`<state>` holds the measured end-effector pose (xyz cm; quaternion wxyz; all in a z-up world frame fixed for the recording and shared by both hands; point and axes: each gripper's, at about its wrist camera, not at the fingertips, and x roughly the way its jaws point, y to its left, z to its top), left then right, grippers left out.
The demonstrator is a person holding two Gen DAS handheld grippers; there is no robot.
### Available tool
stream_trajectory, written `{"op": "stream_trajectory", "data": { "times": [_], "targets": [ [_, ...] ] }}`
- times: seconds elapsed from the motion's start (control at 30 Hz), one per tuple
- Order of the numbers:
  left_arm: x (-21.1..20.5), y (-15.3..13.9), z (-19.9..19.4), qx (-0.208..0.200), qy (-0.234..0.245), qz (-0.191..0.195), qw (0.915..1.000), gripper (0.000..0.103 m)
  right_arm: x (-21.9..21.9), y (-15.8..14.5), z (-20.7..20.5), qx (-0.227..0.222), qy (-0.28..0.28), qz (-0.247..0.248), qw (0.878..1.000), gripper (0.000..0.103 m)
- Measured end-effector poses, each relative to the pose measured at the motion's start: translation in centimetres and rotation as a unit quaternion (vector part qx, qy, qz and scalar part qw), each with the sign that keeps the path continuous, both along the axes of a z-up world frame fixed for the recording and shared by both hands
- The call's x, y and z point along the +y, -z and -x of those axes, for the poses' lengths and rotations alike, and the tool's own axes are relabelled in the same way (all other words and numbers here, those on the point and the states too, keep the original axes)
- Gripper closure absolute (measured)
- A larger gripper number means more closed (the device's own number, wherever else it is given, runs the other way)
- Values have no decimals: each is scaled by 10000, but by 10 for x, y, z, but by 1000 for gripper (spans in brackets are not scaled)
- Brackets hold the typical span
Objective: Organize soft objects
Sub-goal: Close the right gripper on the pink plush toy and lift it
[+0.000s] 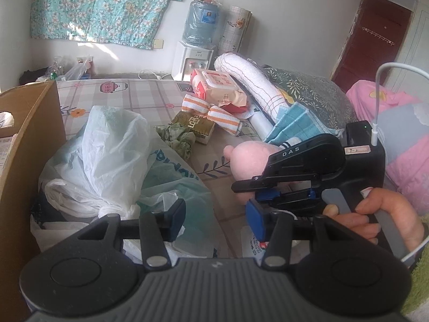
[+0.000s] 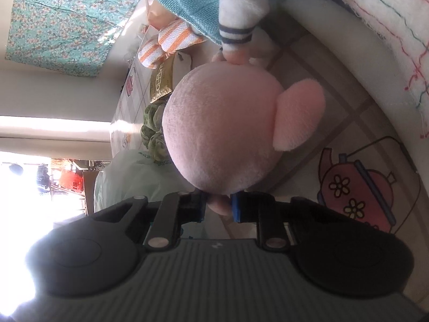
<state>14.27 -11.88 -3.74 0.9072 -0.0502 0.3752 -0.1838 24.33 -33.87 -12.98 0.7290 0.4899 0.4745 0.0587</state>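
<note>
R gripper [image 2: 218,208] pinching a nub of pink plush toy [image 2: 222,131], on patterned bedsheet [image 2: 356,145] beside teal cloth [image 2: 187,2]. L gripper [image 1: 215,221] spread wide, holding nothing, over plastic bags [image 1: 107,155] next to cardboard box [image 1: 29,134]. Striped orange towel roll [image 1: 211,114] further back.

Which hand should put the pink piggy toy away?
The right gripper: its jaws already pinch the pink plush pig. The left gripper hangs open over the plastic bags, holding nothing.

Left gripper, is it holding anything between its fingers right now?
No, the left gripper has its fingers spread wide with only the plastic bags and bedsheet visible beyond the gap.
</note>
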Motion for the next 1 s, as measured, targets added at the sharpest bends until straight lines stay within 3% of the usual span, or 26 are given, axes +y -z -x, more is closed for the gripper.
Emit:
{"op": "stream_trajectory", "data": {
  "times": [0.13,0.23,0.37,0.47,0.53,0.73,1.0],
  "targets": [
    [7,-1,1,4,-78,38,10000,53,6,-23,11,-448,-21,-328,9985,94],
    [9,-1,2,1,-113,68,9999,53,6,-38,20,-700,59,-907,9934,94],
    [11,-3,3,-26,-108,81,9999,53,4,-54,28,-1026,265,-2116,9716,94],
    [10,-4,4,-42,-98,80,9999,53,2,-57,20,-1142,481,-2527,9596,94],
    [9,-5,4,-35,-92,94,9999,53,-9,-44,17,-984,792,-2827,9508,94],
    [5,-10,1,-154,-59,29,9999,53,-47,-15,17,-637,1563,-2363,9569,87],
    [-16,-11,-16,-210,115,-1,9997,51,-84,-29,18,-1007,1799,-1578,9657,83]
  ]
}}
